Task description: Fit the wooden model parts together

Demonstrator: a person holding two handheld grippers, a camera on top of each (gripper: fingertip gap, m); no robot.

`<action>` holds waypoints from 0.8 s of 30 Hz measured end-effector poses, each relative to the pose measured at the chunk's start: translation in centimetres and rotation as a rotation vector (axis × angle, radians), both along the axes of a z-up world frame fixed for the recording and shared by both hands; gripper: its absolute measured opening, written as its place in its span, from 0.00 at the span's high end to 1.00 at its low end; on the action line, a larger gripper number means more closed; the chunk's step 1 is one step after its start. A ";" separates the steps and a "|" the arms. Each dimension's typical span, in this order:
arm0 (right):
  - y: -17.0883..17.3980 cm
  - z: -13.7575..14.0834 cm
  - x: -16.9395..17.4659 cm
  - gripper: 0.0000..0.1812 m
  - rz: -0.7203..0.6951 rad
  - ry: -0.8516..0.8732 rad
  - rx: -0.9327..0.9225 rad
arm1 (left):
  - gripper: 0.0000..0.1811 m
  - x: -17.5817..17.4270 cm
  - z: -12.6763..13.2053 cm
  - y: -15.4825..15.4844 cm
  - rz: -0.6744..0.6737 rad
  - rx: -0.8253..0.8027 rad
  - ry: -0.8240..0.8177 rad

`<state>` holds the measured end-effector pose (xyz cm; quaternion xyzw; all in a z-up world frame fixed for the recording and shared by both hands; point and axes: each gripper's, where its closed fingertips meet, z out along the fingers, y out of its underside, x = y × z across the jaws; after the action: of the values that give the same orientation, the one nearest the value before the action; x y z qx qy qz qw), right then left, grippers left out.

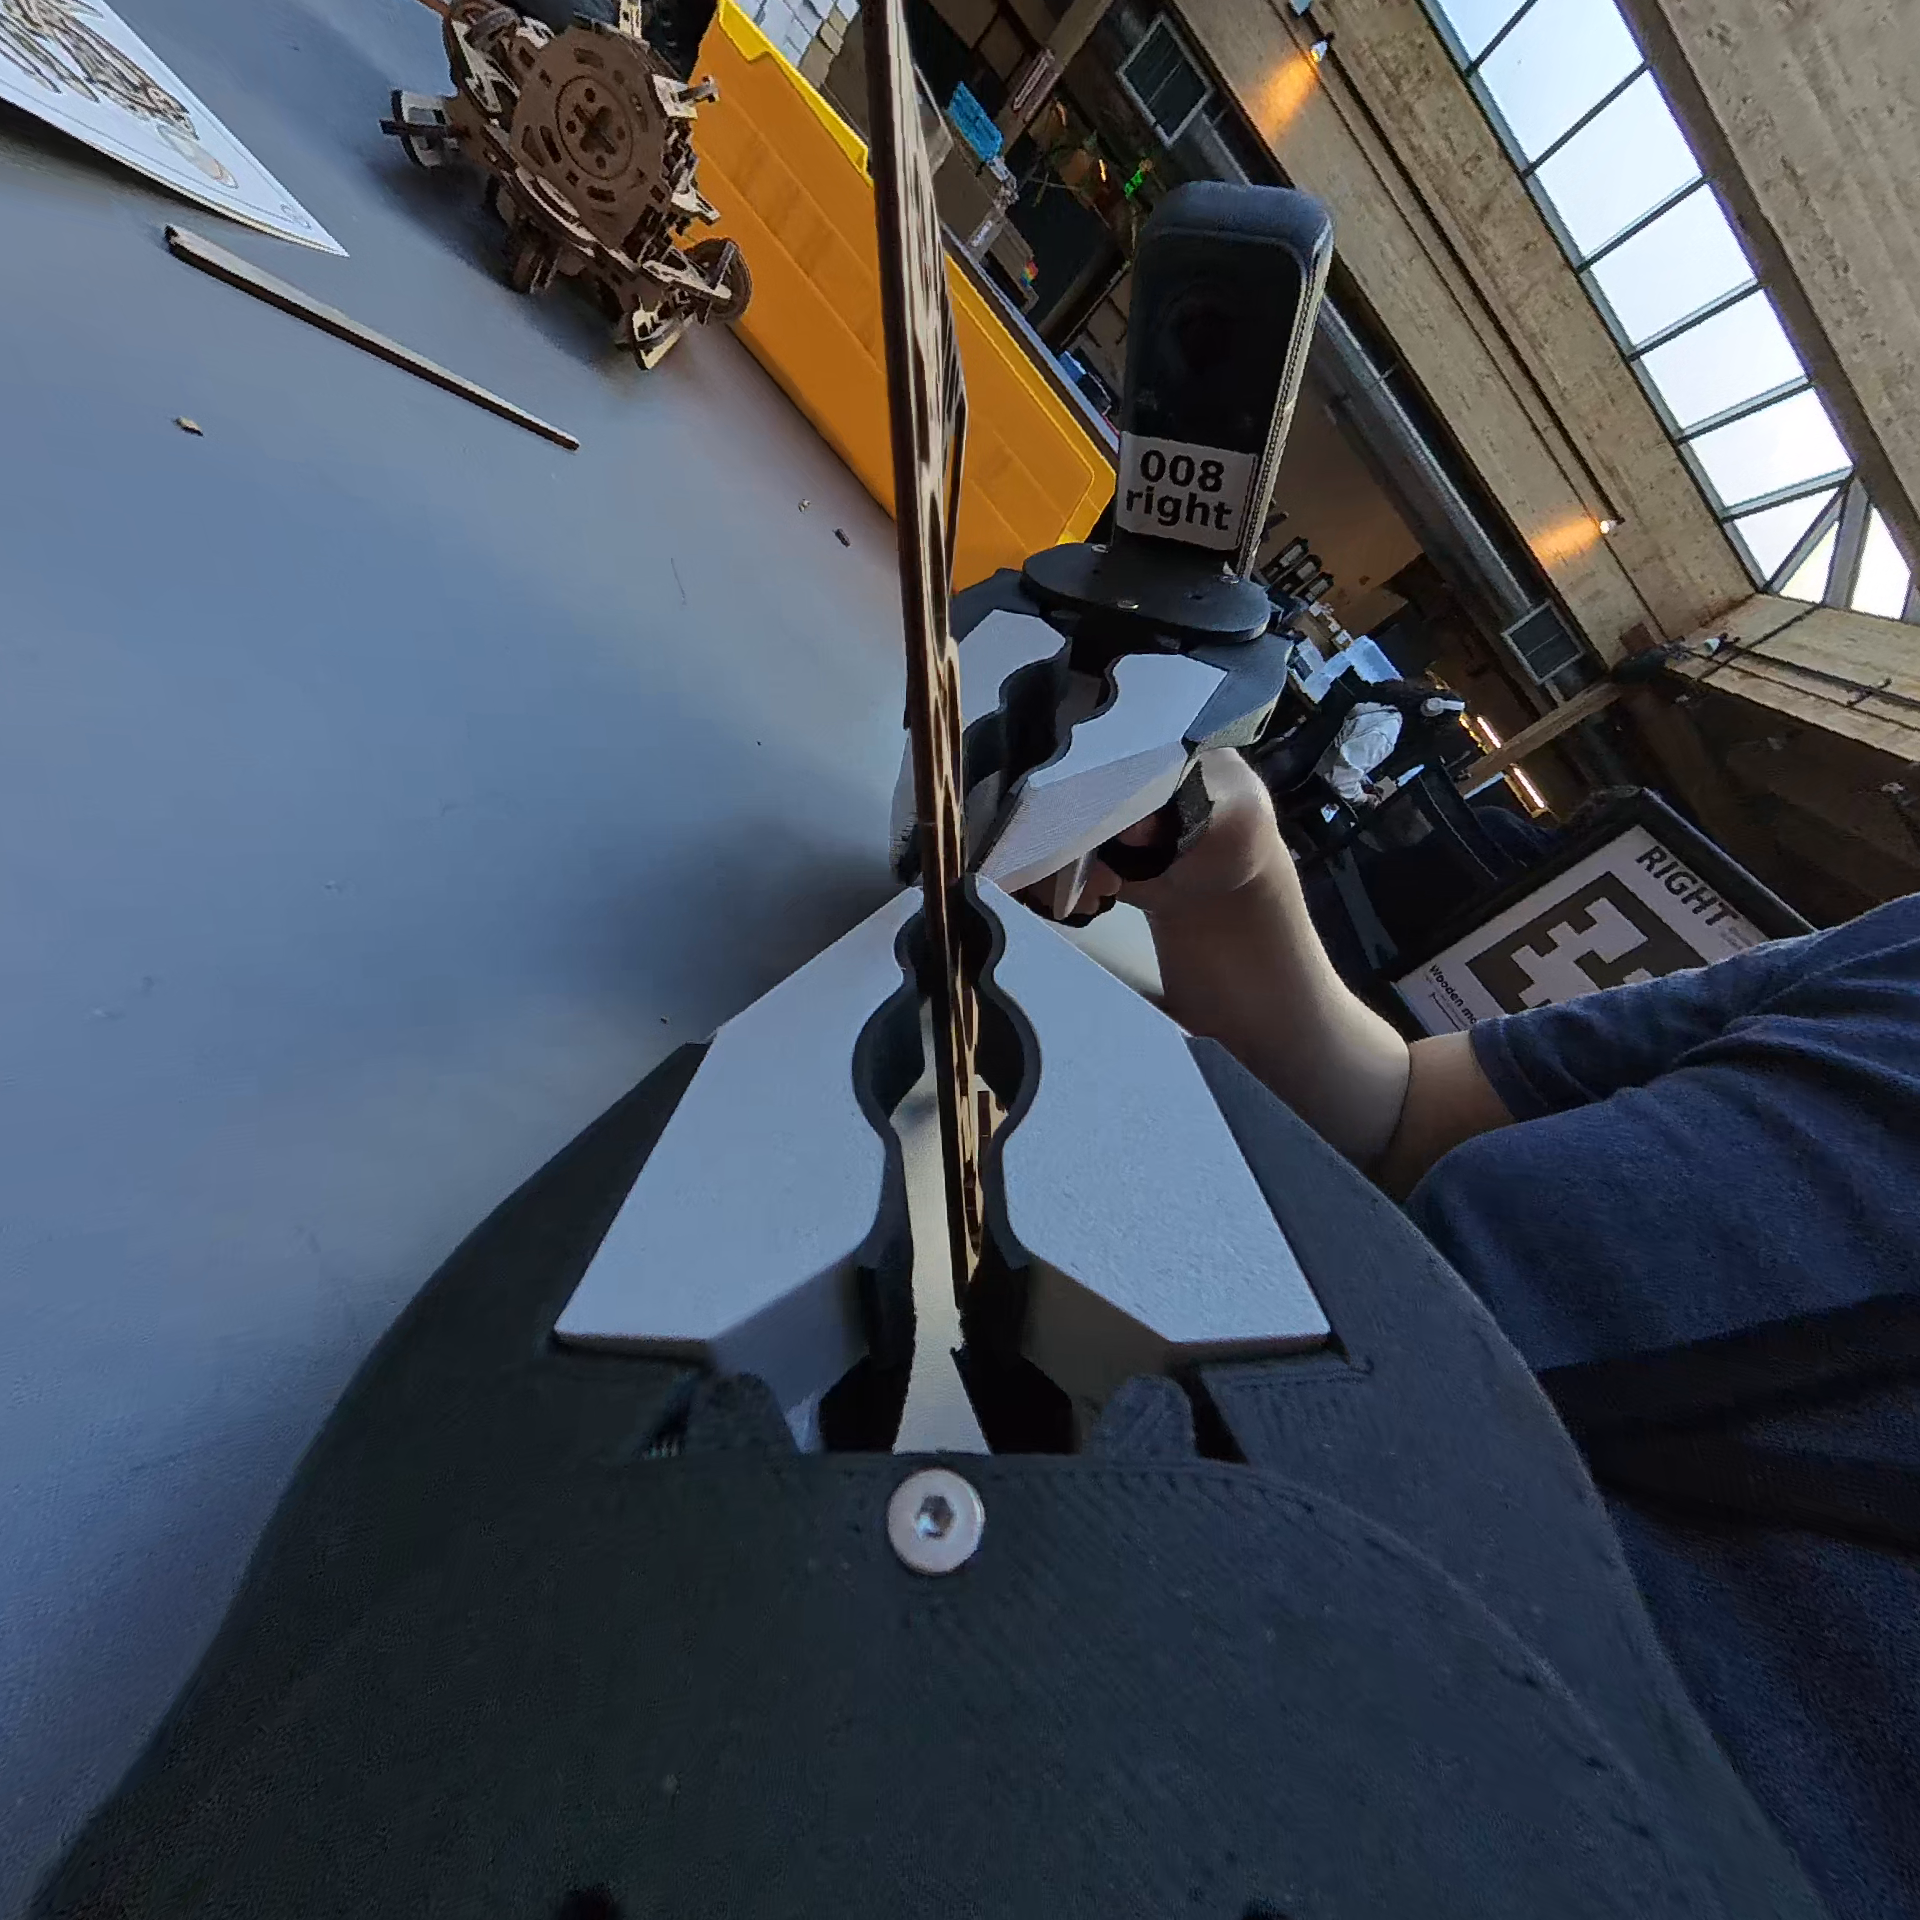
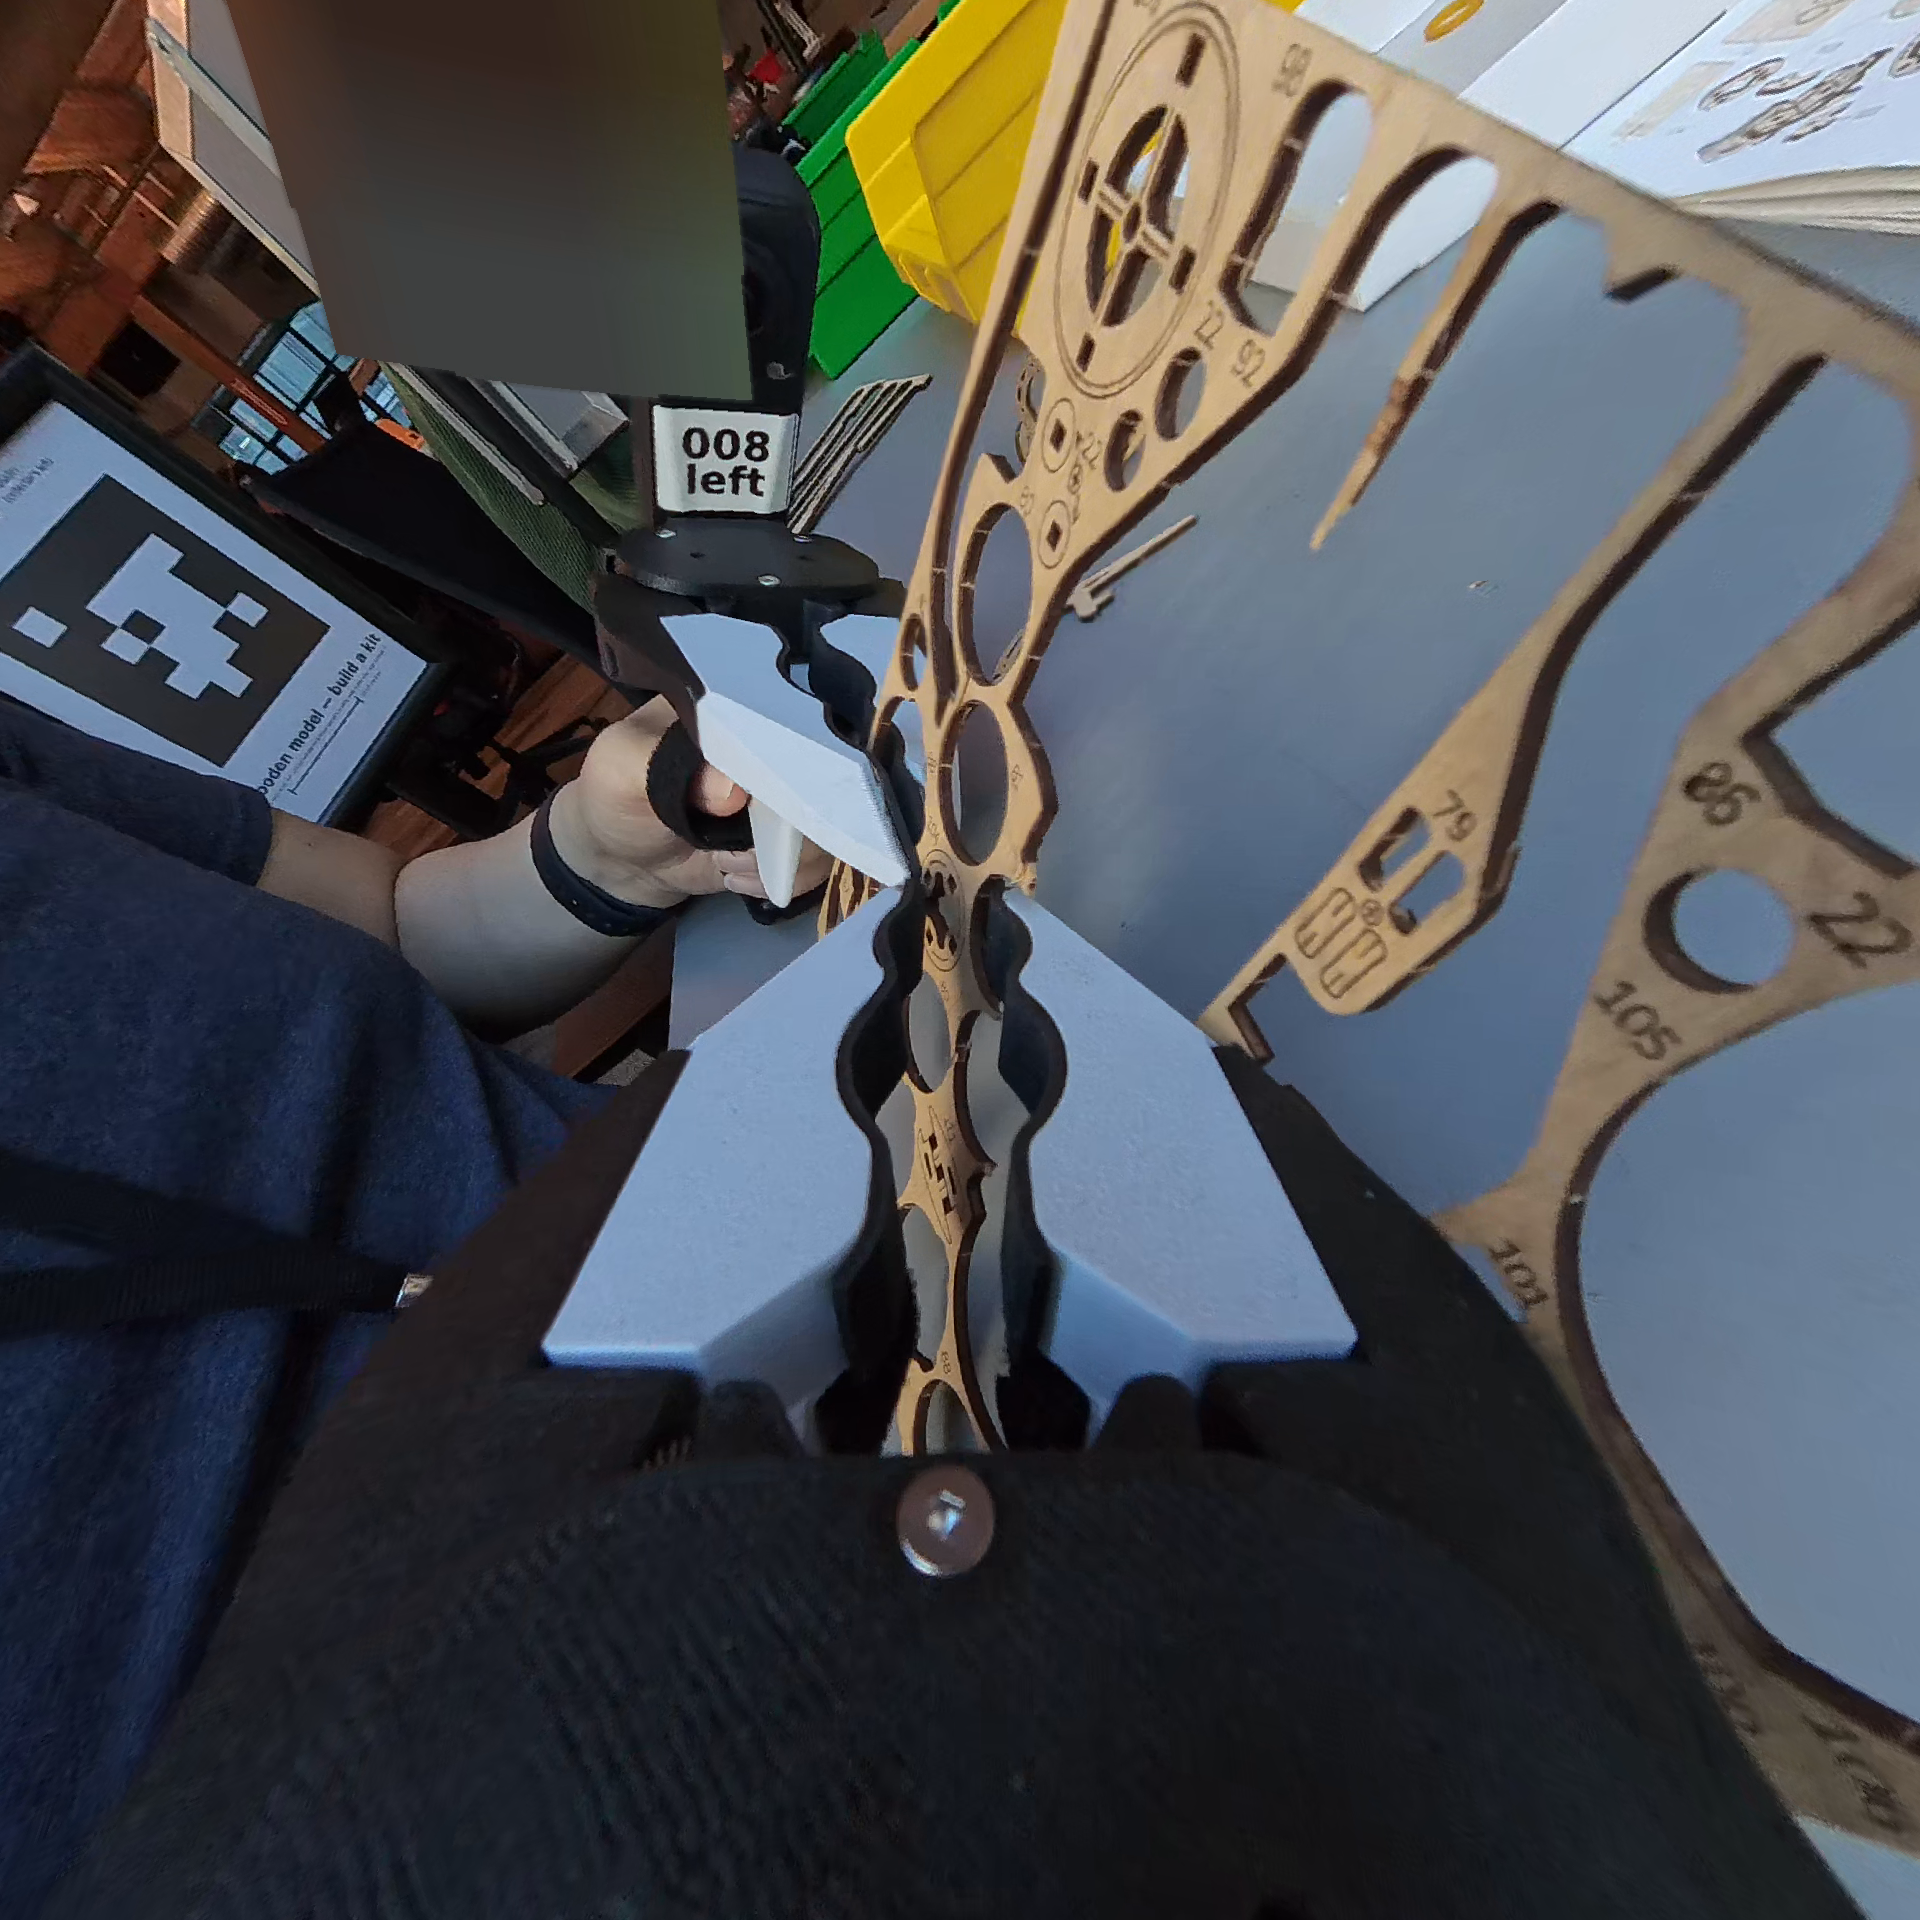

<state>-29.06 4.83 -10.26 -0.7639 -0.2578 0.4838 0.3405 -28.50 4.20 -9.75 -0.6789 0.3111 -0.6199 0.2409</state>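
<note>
A thin laser-cut wooden parts sheet (image 2: 1143,343) with many cut-out holes is held upright above the grey table (image 1: 312,779). In the left wrist view the sheet (image 1: 920,416) is edge-on. My left gripper (image 1: 951,894) is shut on its near edge. My right gripper (image 2: 951,904) is shut on the same sheet from the opposite side, and its tips almost meet those of the left gripper (image 2: 904,842). The right gripper also shows in the left wrist view (image 1: 951,842). A partly built wooden gear model (image 1: 592,156) stands far back on the table.
A thin wooden strip (image 1: 364,332) and an instruction sheet (image 1: 114,104) lie on the table. A yellow bin (image 1: 883,343) and a green bin (image 2: 852,249) stand at the table's edge. A small wooden piece (image 2: 1132,566) lies beyond the sheet. A marker board (image 2: 177,623) stands beside the person. Left and right tips are no more than a few centimetres apart. Both grippers' tips are roughly 30 cm from the partly built wooden gear model (image 1: 592,156).
</note>
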 end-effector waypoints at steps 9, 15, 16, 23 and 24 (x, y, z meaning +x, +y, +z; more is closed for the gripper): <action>0.3 -0.7 -0.2 0.94 -0.011 -0.045 -0.011 | 1.00 -0.1 -0.6 0.3 0.016 -0.051 0.021; 0.5 -1.2 -0.2 0.94 -0.027 -0.056 -0.010 | 1.00 -0.1 -1.1 0.6 0.026 -0.067 0.048; 0.5 -1.3 -0.2 0.94 -0.029 -0.054 -0.017 | 1.00 -0.1 -1.2 0.6 0.029 -0.066 0.056; 0.6 -1.8 -0.4 0.94 -0.041 -0.058 -0.030 | 1.00 -0.1 -1.7 0.8 0.038 -0.078 0.084; 0.7 -1.9 -0.4 0.94 -0.042 -0.062 -0.034 | 1.00 0.0 -1.8 0.8 0.039 -0.081 0.090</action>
<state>-29.47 5.51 -12.20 -0.7895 -0.2439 0.4570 0.3292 -28.55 4.98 -11.57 -0.7210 0.2832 -0.5961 0.2111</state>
